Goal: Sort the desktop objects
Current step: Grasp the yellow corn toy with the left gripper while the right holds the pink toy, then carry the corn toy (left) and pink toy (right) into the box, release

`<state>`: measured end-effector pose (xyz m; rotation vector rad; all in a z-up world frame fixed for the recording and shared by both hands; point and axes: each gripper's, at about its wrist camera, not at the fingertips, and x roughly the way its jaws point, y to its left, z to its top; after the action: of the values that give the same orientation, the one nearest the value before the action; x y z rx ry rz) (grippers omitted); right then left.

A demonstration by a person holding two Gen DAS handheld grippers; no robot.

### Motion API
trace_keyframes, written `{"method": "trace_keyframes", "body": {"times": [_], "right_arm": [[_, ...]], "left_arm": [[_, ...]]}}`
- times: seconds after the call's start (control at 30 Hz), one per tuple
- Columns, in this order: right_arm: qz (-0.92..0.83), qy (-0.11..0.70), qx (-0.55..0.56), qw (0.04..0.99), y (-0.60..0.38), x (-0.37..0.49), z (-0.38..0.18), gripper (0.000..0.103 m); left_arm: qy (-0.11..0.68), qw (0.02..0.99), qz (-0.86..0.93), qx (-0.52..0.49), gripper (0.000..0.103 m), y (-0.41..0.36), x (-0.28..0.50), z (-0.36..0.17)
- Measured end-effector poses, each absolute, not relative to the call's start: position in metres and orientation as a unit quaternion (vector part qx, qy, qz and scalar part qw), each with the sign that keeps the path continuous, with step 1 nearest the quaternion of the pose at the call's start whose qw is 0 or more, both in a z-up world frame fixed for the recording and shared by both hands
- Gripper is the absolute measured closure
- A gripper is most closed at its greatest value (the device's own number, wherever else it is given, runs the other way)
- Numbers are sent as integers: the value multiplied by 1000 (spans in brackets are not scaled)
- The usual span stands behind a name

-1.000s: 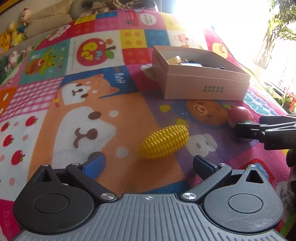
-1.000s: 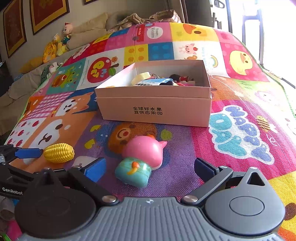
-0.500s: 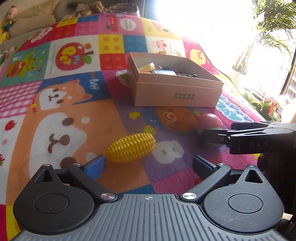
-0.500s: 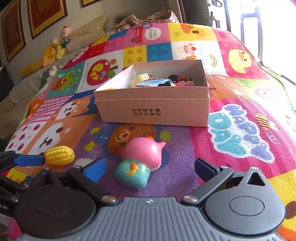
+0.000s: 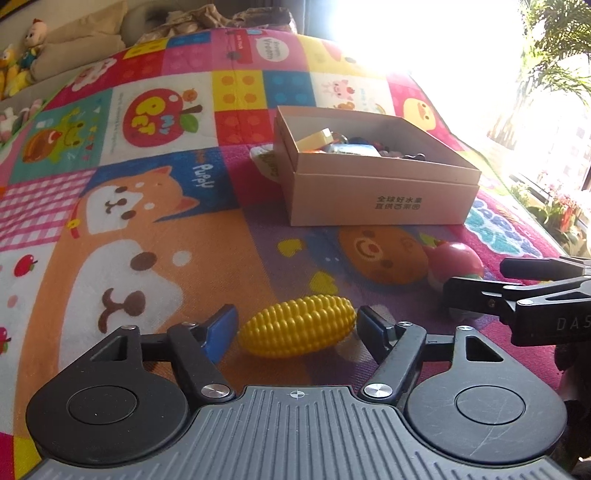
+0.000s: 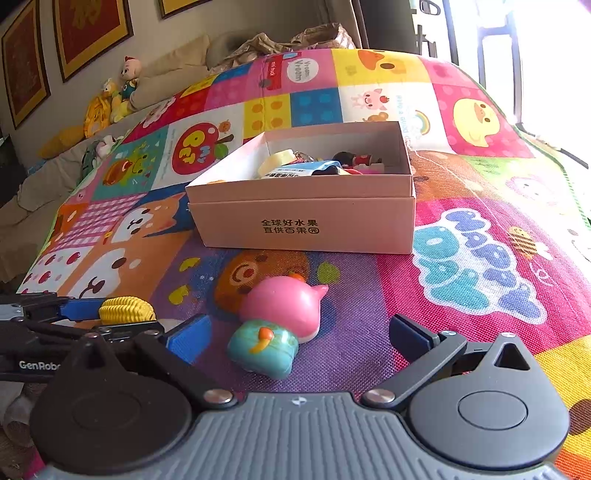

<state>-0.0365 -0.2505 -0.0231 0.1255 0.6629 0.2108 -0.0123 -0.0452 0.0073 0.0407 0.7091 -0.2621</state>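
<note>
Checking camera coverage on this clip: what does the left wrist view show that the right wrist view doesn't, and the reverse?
Left wrist only: the whole corn lying between the fingers of the left gripper, whose jaws are closing on it, and a plant by the bright window.

Right wrist only: the teal base of the pink toy, lying between the open fingers of the right gripper, plus framed pictures on the wall.

Both: the box with items inside, the mat, and soft toys at the back.

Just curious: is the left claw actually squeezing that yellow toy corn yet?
Cannot tell. In the left wrist view the closing left gripper brackets the toy corn; contact at either tip isn't plain.
</note>
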Motion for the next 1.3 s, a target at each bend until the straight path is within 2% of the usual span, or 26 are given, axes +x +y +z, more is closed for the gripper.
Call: {"method": "trace_keyframes", "body": {"times": [0.23, 0.4, 0.43, 0.47, 0.5, 0.67, 0.9, 1.0, 1.1, 1.3], "right_arm": [[119, 320, 45, 939, -244, -38, -23, 3], [127, 331, 9, 935, -232, -36, -24, 37], [127, 333, 1, 934, -230, -36, -24, 41], [128, 332, -8, 935, -227, -36, -23, 49], [129, 331, -18, 935, -224, -37, -22, 50], [165, 304, -39, 938, -223, -53, 10, 52], [176, 190, -22, 966, -258, -67, 117, 52], [156, 163, -2, 974, -281, -54, 149, 52], [116, 155, 6, 981, -301, -26, 161, 52], [120, 203, 20, 972, -310, 51, 148, 52]], "left_arm": [[336, 932, -133, 27, 34, -34, -26, 10], [335, 931, -138, 33, 33, -29, -39, 11], [334, 932, -138, 36, 33, -29, -40, 11], [333, 932, -139, 37, 33, -29, -40, 13], [329, 933, -140, 37, 34, -29, -41, 16], [284, 944, -160, 49, 34, -35, -48, 48], [186, 961, -183, 91, 33, -64, -33, 110], [173, 962, -185, 105, 33, -81, -12, 118], [181, 959, -190, 111, 34, -93, 16, 113], [209, 954, -194, 99, 34, -115, 75, 90]]}}
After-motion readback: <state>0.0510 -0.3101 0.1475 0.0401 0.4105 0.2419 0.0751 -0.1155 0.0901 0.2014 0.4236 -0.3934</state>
